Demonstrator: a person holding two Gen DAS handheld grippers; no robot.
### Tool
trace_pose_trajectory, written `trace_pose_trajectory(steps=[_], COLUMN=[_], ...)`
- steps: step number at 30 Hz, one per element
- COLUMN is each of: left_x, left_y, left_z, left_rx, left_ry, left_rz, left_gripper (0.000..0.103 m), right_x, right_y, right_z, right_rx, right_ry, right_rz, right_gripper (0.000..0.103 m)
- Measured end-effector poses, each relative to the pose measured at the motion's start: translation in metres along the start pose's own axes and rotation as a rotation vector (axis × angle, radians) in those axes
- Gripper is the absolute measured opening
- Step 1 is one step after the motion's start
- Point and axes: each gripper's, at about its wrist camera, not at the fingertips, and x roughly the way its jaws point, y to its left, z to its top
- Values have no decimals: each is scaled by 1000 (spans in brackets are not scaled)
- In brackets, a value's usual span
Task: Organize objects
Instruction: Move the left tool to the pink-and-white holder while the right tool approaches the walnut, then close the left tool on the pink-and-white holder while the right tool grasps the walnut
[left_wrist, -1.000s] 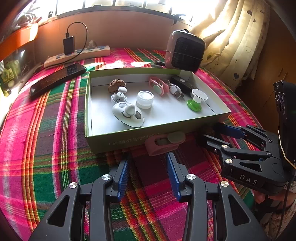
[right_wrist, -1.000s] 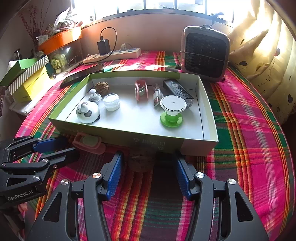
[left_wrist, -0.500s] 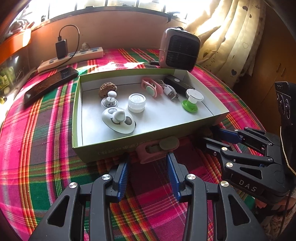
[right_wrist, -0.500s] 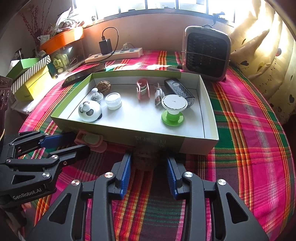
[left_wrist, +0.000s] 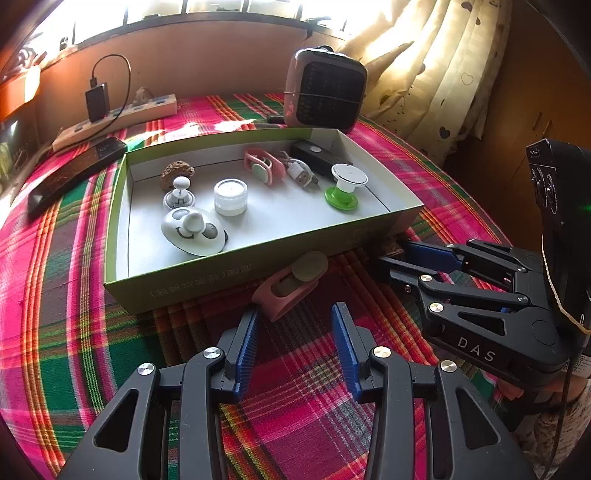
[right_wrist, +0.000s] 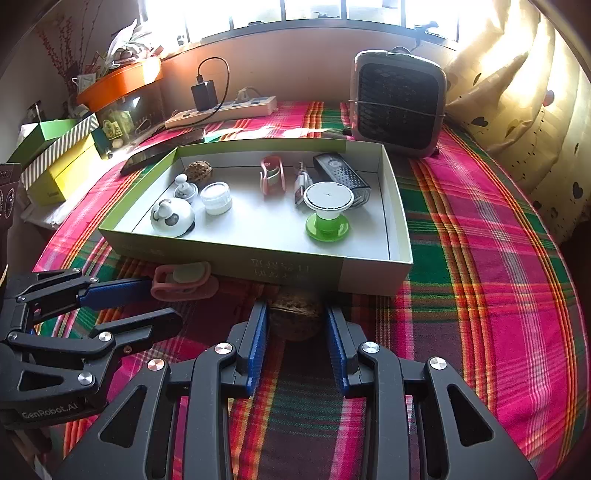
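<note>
both grippers lie low over the plaid table, aimed at the green box (right_wrist: 255, 260). the right gripper (right_wrist: 295, 328) pinches a brown walnut (right_wrist: 295, 319) against the box's front wall. the left gripper (left_wrist: 293, 330) is spread, the pink clip (left_wrist: 290, 286) just beyond its tips, long axis slanting up-right.

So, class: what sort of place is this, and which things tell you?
Probably a room at home, by a window: heart-print curtains, a power strip with a charger plugged in, and a plaid cloth over the table.
</note>
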Motion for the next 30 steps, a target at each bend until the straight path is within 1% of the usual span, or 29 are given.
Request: trace_pose_trajectory(steps=[3, 5, 8, 10, 13, 17, 20, 24, 30], left_x=[0, -3, -8, -8, -6, 4, 8, 9, 7], left_y=[-4, -7, -3, 3, 5, 1, -4, -8, -18], left_z=[-2, -2, 1, 4, 8, 12, 13, 13, 10], left_rx=[16, 34, 41, 30, 49, 74, 90, 95, 113], left_ry=[10, 2, -24, -28, -30, 8, 12, 18, 28], left_rz=[-17, -26, 24, 37, 28, -1, -8, -15, -47], left_gripper=[38, 38, 38, 38, 38, 38, 38, 38, 38], right_x=[-1, -1, -2, -3, -3, -3, -3, -4, -5], right_y=[-2, -4, -6, -6, -7, -6, -8, -10, -11], right_z=[-1, -1, -2, -3, -3, -2, -3, -4, -5], right_rx=[4, 6, 10, 11, 12, 11, 13, 17, 17], right_ry=[2, 2, 1, 1, 2, 1, 1, 1, 1], right_rz=[-3, -4, -4, -3, -3, -4, -8, -11, -7], right_gripper=[32, 32, 32, 32, 32, 32, 32, 32, 32])
